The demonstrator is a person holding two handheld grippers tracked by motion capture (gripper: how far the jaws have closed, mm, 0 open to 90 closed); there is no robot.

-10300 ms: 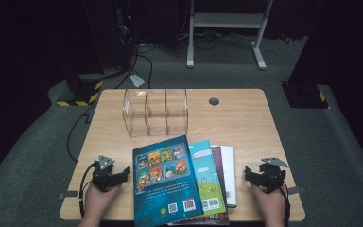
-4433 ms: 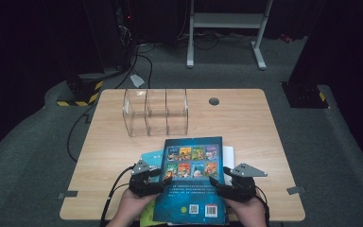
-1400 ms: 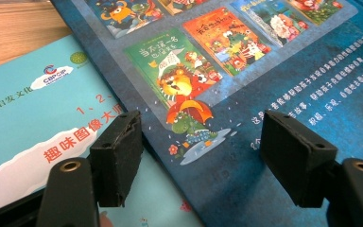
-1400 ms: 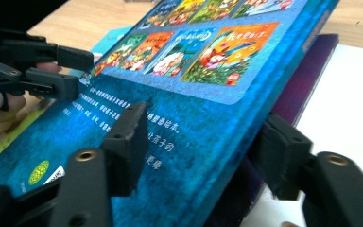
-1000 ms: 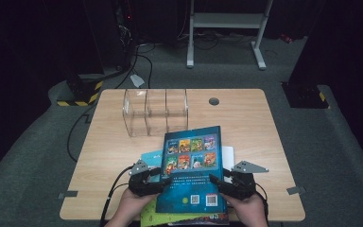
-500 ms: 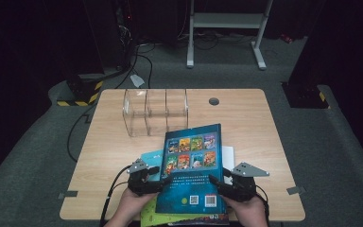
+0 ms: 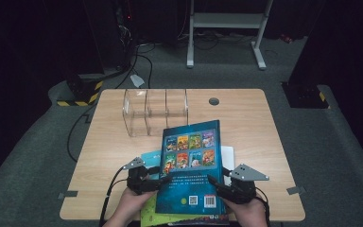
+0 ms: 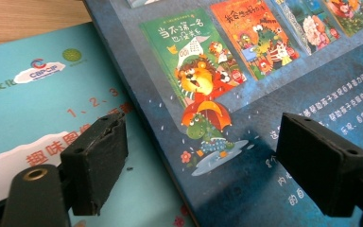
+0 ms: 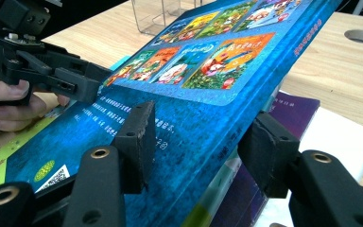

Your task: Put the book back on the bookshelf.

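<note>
From the high view, the blue book (image 7: 189,172) is tilting up off the stack (image 7: 182,218), its far edge pointing at the clear rack (image 7: 155,111) but not yet in a slot; the lifting is underway, the slotting is left. In the left gripper view, the left gripper (image 8: 217,165) has just been opening, its jaws standing wide astride the book's edge without pressing. In the right gripper view, the right gripper (image 9: 196,142) is clamping the book's near edge, carrying it.

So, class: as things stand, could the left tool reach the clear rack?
Probably yes: bare table lies between the left tool, its jaws just opened off the blue book, and the clear rack.
</note>
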